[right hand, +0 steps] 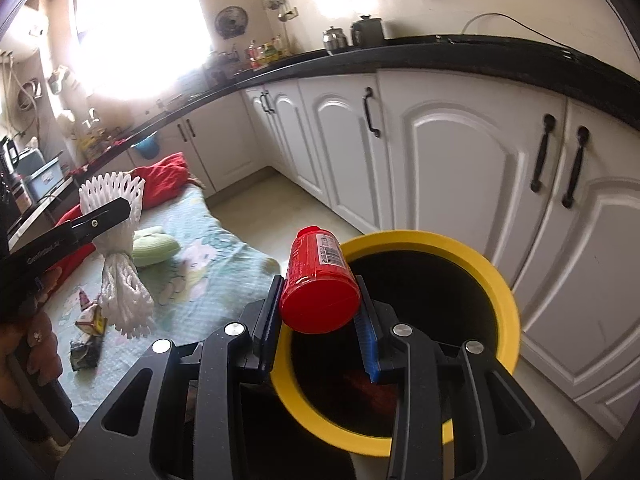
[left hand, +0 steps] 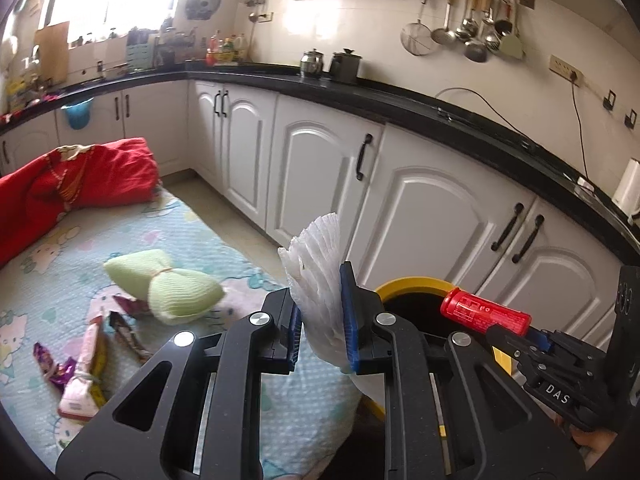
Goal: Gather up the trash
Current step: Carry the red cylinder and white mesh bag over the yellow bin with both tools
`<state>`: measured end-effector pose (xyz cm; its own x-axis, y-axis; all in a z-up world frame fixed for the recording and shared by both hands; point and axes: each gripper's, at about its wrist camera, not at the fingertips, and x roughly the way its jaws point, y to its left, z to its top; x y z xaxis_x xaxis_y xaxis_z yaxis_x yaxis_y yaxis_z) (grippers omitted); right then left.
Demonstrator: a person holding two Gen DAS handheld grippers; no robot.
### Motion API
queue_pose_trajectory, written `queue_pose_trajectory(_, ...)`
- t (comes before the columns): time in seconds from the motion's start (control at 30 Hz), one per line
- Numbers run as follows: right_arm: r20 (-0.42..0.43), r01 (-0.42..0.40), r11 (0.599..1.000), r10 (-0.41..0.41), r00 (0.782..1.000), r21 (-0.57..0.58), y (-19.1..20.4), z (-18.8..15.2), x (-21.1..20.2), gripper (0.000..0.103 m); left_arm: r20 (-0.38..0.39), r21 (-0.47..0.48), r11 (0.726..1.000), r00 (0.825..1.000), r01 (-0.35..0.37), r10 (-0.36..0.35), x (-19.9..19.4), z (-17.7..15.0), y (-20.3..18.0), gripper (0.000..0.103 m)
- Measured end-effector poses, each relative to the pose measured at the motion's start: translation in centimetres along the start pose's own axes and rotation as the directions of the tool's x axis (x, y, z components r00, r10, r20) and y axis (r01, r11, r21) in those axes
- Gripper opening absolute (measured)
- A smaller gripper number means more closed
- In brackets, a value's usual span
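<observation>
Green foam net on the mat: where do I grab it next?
Grip the green foam net at its cinched waist, where a band pinches it between two puffed lobes. It lies flat on the cartoon-print mat, so come from above with fingers either side of the waist; the lobes look soft and wider.

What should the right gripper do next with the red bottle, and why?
Probably carry it a little farther over the bin's opening, then open the fingers. The right gripper is shut on the red bottle, which hangs at the near edge of the yellow-rimmed bin. The left gripper holds a white foam net beside the bin.
</observation>
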<state>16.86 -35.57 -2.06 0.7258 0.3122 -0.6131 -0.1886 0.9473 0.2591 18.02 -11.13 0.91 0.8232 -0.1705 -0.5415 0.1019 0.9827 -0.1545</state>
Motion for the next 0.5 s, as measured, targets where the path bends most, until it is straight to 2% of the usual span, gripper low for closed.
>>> queue_pose_trajectory(0.5,-0.038,0.073,0.995,-0.071,0.997,0.067,-4.1,-1.7,0.7,0.032,-0.022,0.083,0.996,0.999,0.031,-0.029,3.5,-1.2,-5.2,0.012)
